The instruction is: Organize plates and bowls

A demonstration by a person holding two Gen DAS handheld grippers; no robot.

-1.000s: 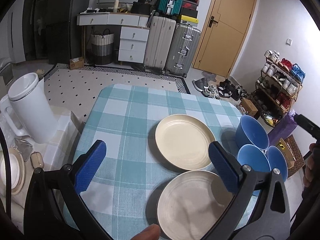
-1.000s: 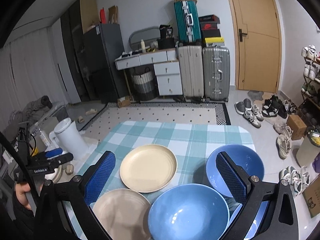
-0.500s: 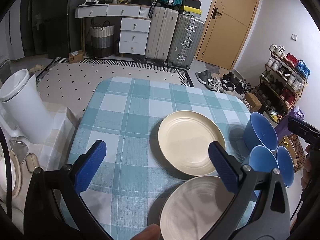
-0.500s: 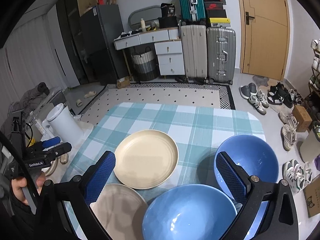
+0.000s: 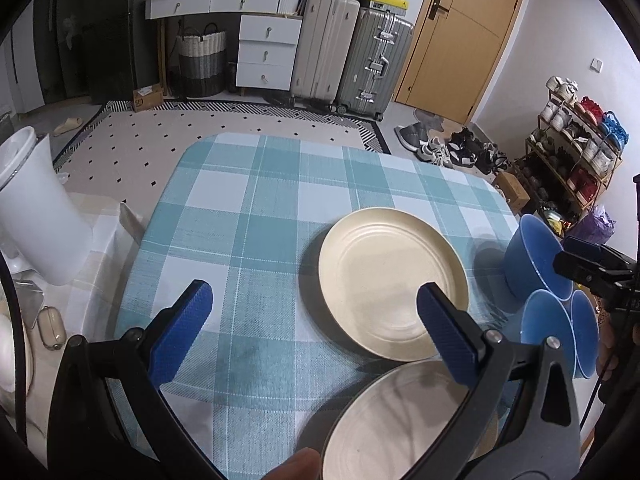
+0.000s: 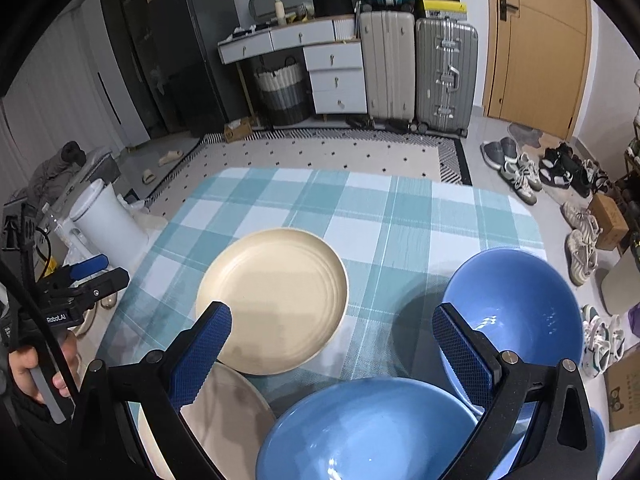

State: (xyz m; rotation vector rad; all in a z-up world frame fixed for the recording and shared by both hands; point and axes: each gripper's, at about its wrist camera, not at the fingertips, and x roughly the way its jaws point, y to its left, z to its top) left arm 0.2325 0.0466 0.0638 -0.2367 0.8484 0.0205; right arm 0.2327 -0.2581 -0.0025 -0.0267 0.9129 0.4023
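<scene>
Both held wide open and empty: left gripper (image 5: 312, 304), right gripper (image 6: 332, 330). Grey plate (image 5: 392, 424) and nearest blue bowl (image 6: 372, 428) cut off by frame edges, partly behind fingers (image 5: 448, 336).

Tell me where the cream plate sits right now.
The cream plate lies flat on the checked tablecloth, left of the far blue bowl in the right wrist view, just beyond the greyer plate at the near edge.
</scene>
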